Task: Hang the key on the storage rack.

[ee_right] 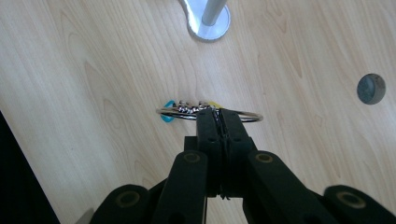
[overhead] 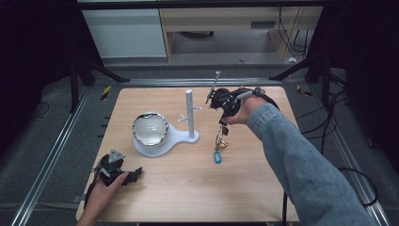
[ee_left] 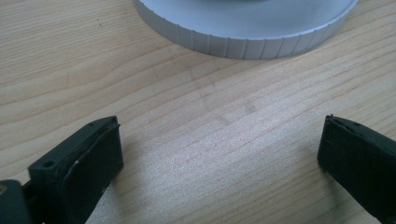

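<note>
My right gripper (overhead: 224, 123) hangs above the right half of the table, pointing down, shut on a metal key ring (ee_right: 245, 116). Keys (overhead: 220, 141) and a blue tag (overhead: 217, 157) dangle from the ring, just over the wood. In the right gripper view the jaws (ee_right: 216, 112) meet on the ring, with the blue tag (ee_right: 167, 116) peeking out beneath. A white stand with a post (overhead: 189, 113) and short pegs rises left of the keys. My left gripper (overhead: 134, 174) lies on the table at the front left, open, with bare wood between its jaws (ee_left: 219, 140).
A shiny bowl (overhead: 149, 128) sits on the stand's white base (overhead: 175, 137), whose ribbed rim (ee_left: 243, 44) lies just ahead of the left gripper. A small grey disc (ee_right: 371, 88) is set in the table. The wooden table (overhead: 188, 188) has edges all around, with metal rails beside it.
</note>
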Tool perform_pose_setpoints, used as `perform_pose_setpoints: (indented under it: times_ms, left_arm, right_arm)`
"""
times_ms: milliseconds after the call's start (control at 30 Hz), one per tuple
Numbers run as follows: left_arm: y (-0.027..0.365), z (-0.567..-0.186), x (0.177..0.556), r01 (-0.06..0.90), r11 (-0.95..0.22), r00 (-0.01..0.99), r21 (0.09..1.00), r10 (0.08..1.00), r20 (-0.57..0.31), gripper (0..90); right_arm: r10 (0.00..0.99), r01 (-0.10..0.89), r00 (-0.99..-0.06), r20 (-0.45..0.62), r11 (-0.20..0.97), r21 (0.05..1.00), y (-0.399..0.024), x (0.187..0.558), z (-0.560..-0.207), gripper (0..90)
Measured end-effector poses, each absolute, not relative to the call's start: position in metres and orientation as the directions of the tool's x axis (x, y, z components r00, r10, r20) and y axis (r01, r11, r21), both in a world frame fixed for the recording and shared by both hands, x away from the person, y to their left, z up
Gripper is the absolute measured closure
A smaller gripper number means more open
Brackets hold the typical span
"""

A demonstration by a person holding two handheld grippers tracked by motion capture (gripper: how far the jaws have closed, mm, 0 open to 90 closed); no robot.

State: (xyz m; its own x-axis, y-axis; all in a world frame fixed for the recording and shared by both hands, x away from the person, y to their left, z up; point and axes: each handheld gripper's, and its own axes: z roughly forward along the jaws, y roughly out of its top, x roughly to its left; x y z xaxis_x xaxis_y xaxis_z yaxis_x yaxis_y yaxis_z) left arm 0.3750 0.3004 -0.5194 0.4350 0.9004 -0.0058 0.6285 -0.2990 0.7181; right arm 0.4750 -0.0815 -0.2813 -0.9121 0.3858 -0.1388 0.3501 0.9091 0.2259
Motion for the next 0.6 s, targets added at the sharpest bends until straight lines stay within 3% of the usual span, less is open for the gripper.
perform_pose_setpoints:
  times_ms: [600]
  left_arm:
    - [0.3, -0.519, 0.375, 0.629, -0.297, 0.433, 0.718, 0.901, -0.006, 0.0]
  right_arm:
    - [0.368, 0.323, -0.916, -0.162, 0.913, 0.248, -0.064, 0.481, -0.252, 88.5]
